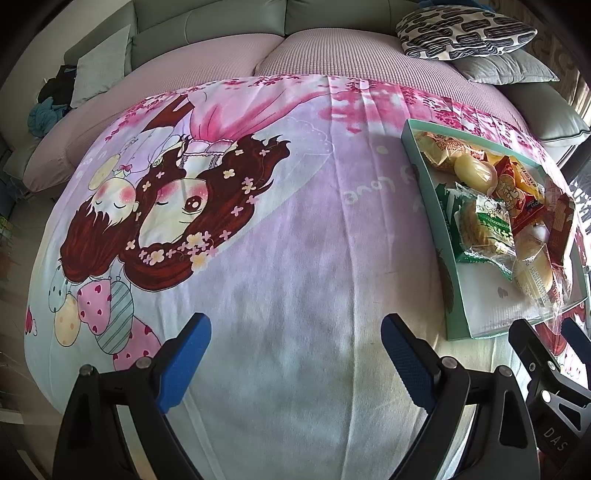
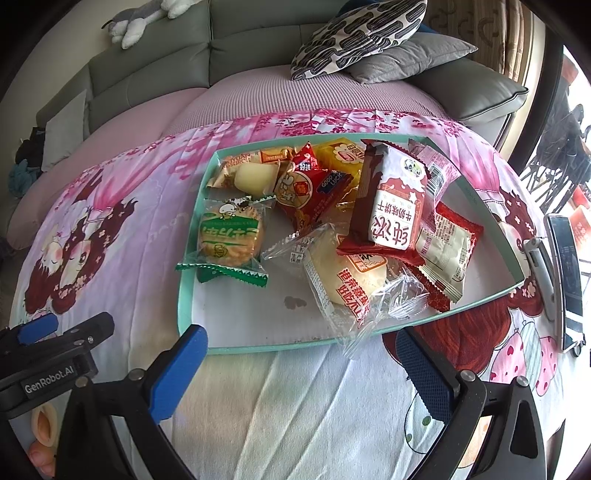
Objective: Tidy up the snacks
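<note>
A shallow mint-green tray (image 2: 183, 291) lies on a pink cartoon-print cloth (image 2: 288, 398) and holds several wrapped snacks. Among them are a green-wrapped round cracker (image 2: 229, 236), a red-and-white biscuit pack (image 2: 391, 206), a clear-wrapped bun (image 2: 347, 280) and a red round-label snack (image 2: 306, 192). My right gripper (image 2: 301, 363) is open and empty just in front of the tray's near edge. My left gripper (image 1: 295, 356) is open and empty over bare cloth (image 1: 295, 258), left of the tray (image 1: 448, 291). The right gripper's fingers (image 1: 532, 354) show at the left wrist view's right edge.
A grey-green sofa (image 2: 155, 70) with a pink seat cover runs behind the cloth. A black-and-white patterned cushion (image 2: 354, 33) and a grey cushion (image 2: 410, 55) lie at the back right. A phone on a stand (image 2: 565, 273) stands to the right of the tray.
</note>
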`<state>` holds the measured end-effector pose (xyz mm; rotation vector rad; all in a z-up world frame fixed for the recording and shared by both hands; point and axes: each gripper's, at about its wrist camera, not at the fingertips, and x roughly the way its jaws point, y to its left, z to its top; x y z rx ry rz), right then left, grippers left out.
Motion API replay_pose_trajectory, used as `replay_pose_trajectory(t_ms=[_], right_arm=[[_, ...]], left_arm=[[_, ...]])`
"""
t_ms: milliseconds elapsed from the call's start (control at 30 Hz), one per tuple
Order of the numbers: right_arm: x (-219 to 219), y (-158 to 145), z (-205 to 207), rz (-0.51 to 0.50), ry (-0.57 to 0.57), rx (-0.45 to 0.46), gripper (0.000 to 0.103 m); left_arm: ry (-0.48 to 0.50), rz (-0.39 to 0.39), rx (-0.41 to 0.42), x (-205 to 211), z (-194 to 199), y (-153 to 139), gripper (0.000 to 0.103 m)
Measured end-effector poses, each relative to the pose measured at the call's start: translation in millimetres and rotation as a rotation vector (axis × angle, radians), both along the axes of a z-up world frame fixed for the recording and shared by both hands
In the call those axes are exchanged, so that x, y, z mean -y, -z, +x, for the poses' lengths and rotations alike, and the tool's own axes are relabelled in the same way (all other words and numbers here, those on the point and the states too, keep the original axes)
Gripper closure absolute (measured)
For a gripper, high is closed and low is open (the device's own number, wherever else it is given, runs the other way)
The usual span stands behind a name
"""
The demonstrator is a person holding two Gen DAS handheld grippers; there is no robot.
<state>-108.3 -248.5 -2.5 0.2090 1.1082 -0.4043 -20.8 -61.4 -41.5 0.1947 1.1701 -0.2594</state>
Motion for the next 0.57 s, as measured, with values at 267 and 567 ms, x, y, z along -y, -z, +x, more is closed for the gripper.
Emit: replay_pose_trajectory(t_ms=[267,567], right_arm=[[-0.1,1.1,-0.5,0.001,0.000,-0.002,0.000],[1.9,1.1,-0.9,0.004,0.004,-0.002,0.000]], left_arm=[[-0.004,-0.005,-0.002,-0.4,0.2,0.0,0.010],[-0.006,-0.016,0.014,-1.4,-0.2,-4.1,0.010]])
